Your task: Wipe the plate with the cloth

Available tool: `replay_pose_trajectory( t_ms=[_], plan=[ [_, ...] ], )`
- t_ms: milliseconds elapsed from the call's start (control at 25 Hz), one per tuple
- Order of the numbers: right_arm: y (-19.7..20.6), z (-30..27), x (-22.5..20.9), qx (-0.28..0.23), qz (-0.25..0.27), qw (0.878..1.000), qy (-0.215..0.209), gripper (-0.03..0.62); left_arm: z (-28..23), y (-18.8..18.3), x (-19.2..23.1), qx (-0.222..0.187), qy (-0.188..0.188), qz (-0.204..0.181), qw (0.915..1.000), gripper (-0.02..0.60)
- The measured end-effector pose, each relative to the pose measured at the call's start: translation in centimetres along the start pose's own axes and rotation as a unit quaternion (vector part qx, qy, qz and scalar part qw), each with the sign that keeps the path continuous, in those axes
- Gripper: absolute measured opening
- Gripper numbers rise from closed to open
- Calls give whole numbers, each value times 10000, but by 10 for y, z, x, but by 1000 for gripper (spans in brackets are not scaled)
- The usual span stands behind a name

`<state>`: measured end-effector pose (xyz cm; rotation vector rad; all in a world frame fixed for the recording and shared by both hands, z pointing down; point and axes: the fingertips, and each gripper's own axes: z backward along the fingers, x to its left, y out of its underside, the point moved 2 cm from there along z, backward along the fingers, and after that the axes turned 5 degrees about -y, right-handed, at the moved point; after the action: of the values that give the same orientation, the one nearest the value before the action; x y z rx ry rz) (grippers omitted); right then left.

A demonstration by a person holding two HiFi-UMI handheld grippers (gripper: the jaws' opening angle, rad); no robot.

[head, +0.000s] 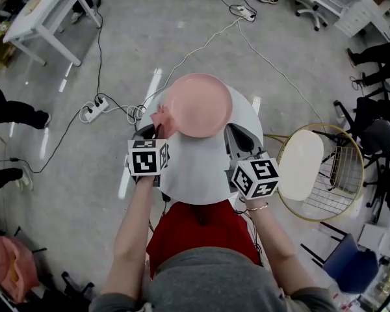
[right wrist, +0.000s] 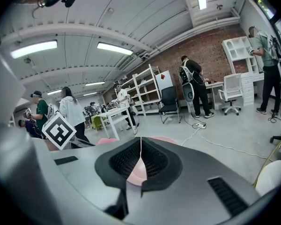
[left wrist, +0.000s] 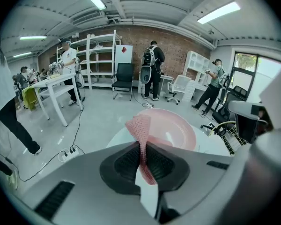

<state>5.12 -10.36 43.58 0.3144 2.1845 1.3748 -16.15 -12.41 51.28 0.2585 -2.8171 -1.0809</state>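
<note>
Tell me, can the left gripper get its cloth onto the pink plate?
Probably yes: the left gripper pinches the cloth right at the plate's left rim, with nothing between them.

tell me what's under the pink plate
Only the round white table shows below the pink plate, around its near side. The patch of tabletop directly under it is covered, so anything lying there cannot be seen.

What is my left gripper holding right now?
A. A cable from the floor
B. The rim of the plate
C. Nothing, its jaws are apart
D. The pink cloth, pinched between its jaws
D: in the left gripper view, the left gripper has its jaws closed on the pink cloth, which sticks up in front of the plate.
</note>
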Motion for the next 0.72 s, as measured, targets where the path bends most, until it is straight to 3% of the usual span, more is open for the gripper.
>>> replay_pose_trajectory(
  t_ms=[320,720],
  plan=[
    [-13,19,19,-223,184,9996,-30,29,43,-18,2,-611,-8,41,9981,35],
    [-35,49,44,-611,398,9973,-50,29,97,-37,-3,-1461,101,-44,9892,35]
  ],
)
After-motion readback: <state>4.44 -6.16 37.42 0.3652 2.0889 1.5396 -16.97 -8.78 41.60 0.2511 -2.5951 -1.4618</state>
